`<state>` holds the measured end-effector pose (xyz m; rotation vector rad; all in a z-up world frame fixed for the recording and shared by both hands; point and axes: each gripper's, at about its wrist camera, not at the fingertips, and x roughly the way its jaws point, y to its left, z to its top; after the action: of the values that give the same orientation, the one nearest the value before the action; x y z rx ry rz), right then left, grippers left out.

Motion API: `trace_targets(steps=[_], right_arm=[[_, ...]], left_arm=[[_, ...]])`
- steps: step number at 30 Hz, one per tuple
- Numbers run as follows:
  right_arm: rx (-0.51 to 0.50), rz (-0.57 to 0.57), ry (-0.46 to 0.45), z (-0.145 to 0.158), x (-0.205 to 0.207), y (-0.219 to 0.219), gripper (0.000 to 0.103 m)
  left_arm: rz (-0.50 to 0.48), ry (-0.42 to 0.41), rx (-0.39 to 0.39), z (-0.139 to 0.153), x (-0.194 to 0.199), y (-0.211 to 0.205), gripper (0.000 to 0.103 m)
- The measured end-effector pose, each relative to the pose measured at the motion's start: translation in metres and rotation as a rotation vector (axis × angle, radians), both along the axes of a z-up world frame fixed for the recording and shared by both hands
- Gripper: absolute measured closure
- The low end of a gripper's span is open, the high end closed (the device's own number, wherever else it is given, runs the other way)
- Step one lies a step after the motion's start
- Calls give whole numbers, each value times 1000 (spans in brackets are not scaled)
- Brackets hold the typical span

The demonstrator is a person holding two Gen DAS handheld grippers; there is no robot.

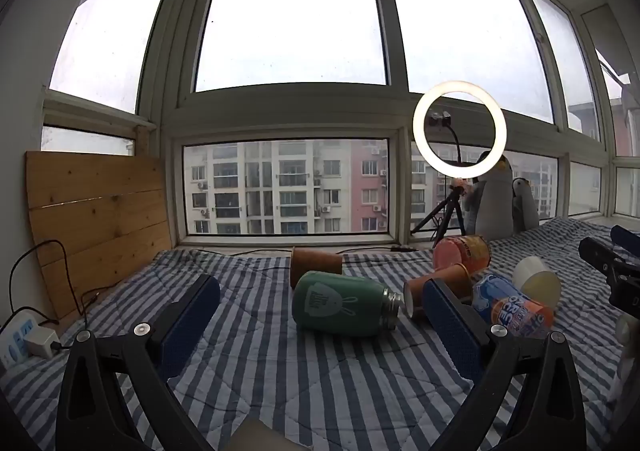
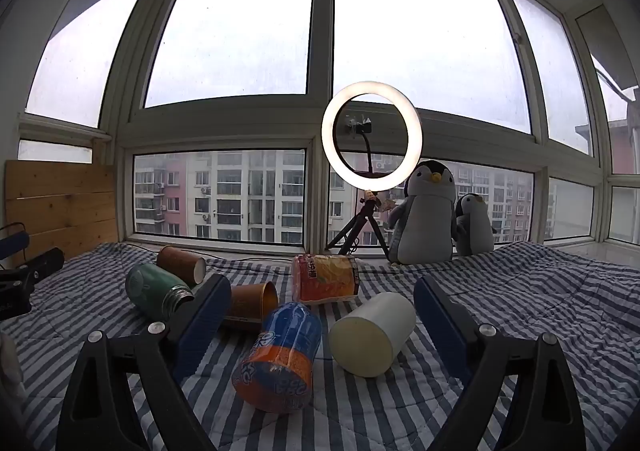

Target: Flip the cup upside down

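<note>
Both my tongs, left (image 1: 320, 293) and right (image 2: 322, 293), are spread apart, empty. The cream cup (image 2: 372, 333) lies sideways at twelve o'clock between my right fingers. I should straddle its middle, squeeze gently, then rotate mouth-down onto the striped quilt (image 2: 540, 311).

On the striped quilted bedspread (image 2: 520, 291), the cream cylindrical cup (image 2: 372, 335) lies right of the blue-and-orange printed cup (image 2: 280, 359). The orange printed cup (image 2: 324, 279) lies behind both, before the ring light (image 2: 371, 135).
</note>
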<state>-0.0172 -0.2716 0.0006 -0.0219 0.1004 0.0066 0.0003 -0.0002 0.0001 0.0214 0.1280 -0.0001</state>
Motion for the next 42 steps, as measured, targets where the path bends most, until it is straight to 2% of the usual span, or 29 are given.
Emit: trace_targets(steps=[42], right_arm=[[7,-2,-5,0,1,0,12]], left_arm=[[18,-2,-20,-3,-1,2,1]])
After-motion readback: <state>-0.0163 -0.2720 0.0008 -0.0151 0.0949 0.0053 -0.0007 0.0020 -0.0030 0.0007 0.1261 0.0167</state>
